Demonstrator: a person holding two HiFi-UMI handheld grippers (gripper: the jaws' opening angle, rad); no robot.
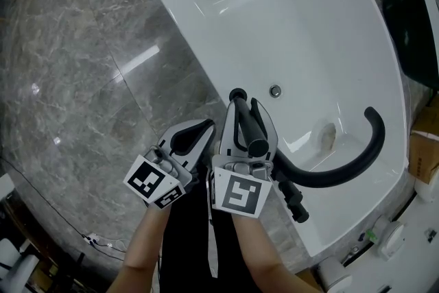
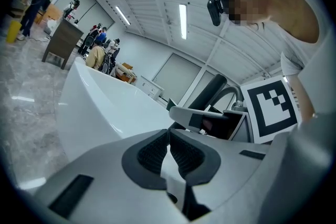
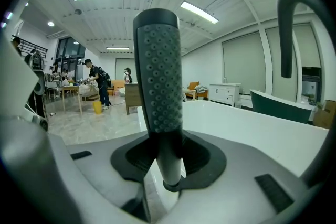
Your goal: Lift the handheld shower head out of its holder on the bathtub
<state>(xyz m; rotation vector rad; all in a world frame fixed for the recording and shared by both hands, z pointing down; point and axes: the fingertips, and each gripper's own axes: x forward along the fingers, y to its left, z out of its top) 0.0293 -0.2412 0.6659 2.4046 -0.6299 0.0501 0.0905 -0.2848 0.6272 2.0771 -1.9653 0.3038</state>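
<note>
Right claw (image 3: 167, 161) pinches the black shower head (image 3: 159, 76): both ribbed pads press on its narrower grey stem, and the dotted face stands upright above them. The stem's ringed lower end shows bare just below the pads. Seen from the head camera, the shower head lies along the claw over the near rim of the white bathtub (image 1: 329, 24), its far end pointing at the basin, close to the small round metal fitting (image 1: 275, 90) on the tub's inner wall. Whether it has fully cleared its holder cannot be told.

Left claw (image 2: 169, 136) is pressed together with nothing between its pads, the tips touching. It hangs just beside the right one, on the floor side of the rim, over the grey marble floor (image 1: 82, 79).

Behind the right claw, a curved black spout (image 1: 357, 158) arches over the tub's end from black fittings (image 1: 295, 202) on the rim. Both forearms reach in from the bottom edge of the head view.
</note>
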